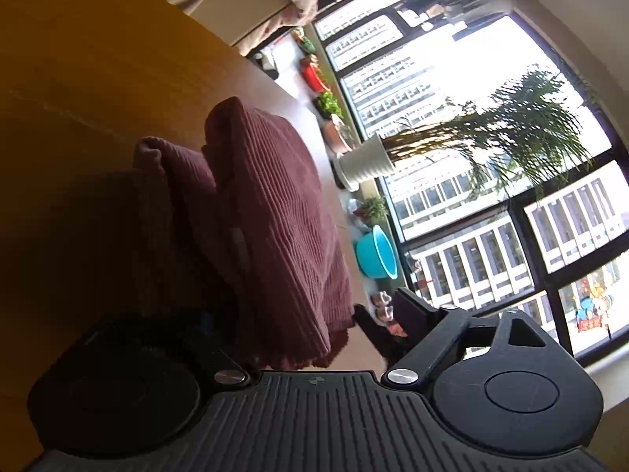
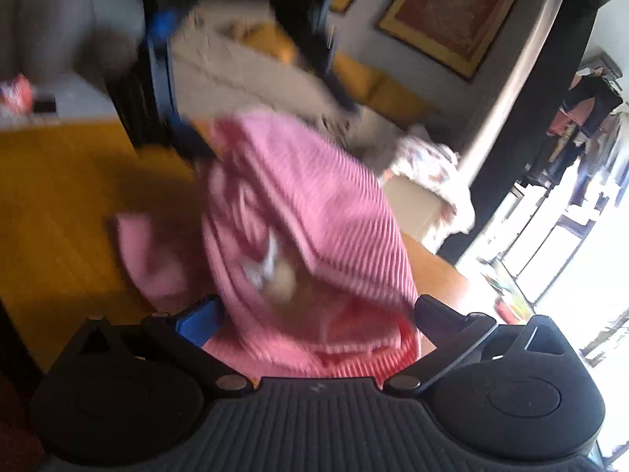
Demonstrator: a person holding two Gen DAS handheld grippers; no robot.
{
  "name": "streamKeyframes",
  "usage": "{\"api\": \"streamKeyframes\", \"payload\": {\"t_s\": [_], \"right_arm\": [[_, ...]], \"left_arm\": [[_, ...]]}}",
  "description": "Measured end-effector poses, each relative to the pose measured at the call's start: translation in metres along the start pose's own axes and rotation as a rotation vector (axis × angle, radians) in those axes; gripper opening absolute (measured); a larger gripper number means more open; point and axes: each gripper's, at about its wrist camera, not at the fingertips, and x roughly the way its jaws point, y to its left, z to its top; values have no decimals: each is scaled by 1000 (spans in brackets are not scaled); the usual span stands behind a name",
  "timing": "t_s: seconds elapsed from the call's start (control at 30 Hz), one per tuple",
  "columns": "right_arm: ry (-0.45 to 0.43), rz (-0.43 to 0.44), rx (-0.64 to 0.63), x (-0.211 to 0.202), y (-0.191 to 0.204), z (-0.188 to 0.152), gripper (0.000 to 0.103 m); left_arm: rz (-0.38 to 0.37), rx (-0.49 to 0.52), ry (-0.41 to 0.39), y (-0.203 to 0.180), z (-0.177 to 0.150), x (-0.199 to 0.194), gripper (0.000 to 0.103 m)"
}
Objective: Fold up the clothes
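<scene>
Both tools are standing wide open around the soft, light, ribbed pink garment (image 2: pixel 314 212), the left tool (image 1: pixel 314 326) and right tool (image 2: pixel 314 314) gripping nothing, while it is draping limply over the wooden surface (image 1: pixel 98 90), likely best pinched at its hem.

L gripper (image 1: pixel 314 330) & R gripper (image 2: pixel 314 314): jaws spread wide apart.
</scene>
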Motion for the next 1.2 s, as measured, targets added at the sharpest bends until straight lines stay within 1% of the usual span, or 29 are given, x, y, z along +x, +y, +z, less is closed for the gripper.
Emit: {"api": "streamKeyframes", "payload": {"t_s": [0.03, 0.13, 0.17, 0.23, 0.27, 0.3, 0.4, 0.47, 0.53, 0.63, 0.7, 0.8, 0.9, 0.93, 0.97, 1.07, 1.1, 1.13, 1.2], "right_arm": [[21, -13, -8, 4, 2, -1, 103], [45, 4, 37, 4, -3, -1, 103], [54, 12, 54, 4, -5, -2, 103], [76, 30, 94, 5, -11, -3, 103], [88, 44, 116, 7, -15, -2, 103], [99, 59, 138, 11, -19, -3, 103], [128, 94, 207, 19, -32, -5, 103], [135, 101, 242, 18, -35, -9, 103], [137, 99, 265, 18, -37, -12, 103], [129, 68, 251, 13, -32, -13, 103], [125, 60, 242, 11, -29, -14, 103], [127, 55, 246, 10, -29, -14, 103], [134, 63, 251, 12, -32, -14, 103], [140, 70, 259, 13, -35, -14, 103], [146, 78, 266, 14, -38, -14, 103], [175, 111, 313, 24, -52, -15, 103], [184, 129, 335, 28, -58, -15, 103], [193, 146, 356, 32, -63, -16, 103], [201, 152, 364, 35, -64, -16, 103]], "left_arm": [[-3, 1, 3, 0, 0, 0, 94], [25, -32, 19, 9, -1, 15, 93], [24, -37, 24, 11, -4, 19, 92], [18, -45, 34, 16, -8, 28, 84], [21, -39, 34, 17, -11, 31, 71], [30, -26, 32, 17, -14, 34, 54], [42, 1, 21, 18, -16, 36, 32], [37, 19, 6, 15, -14, 28, 28], [32, 54, -23, 7, -12, 15, 27], [20, 85, -60, -3, -11, -9, 27], [32, 83, -70, 1, -16, -22, 27], [51, 35, -52, 19, -36, -28, 29], [75, 0, -15, 37, -62, -20, 35], [71, -8, -6, 40, -71, -17, 35], [64, -17, 1, 42, -79, -13, 34], [24, -52, 16, 39, -85, -11, 37], [-2, -63, 9, 38, -83, -12, 40], [-32, -71, -7, 36, -78, -13, 39], [-89, -97, -41, 32, -68, -16, 35]]}}
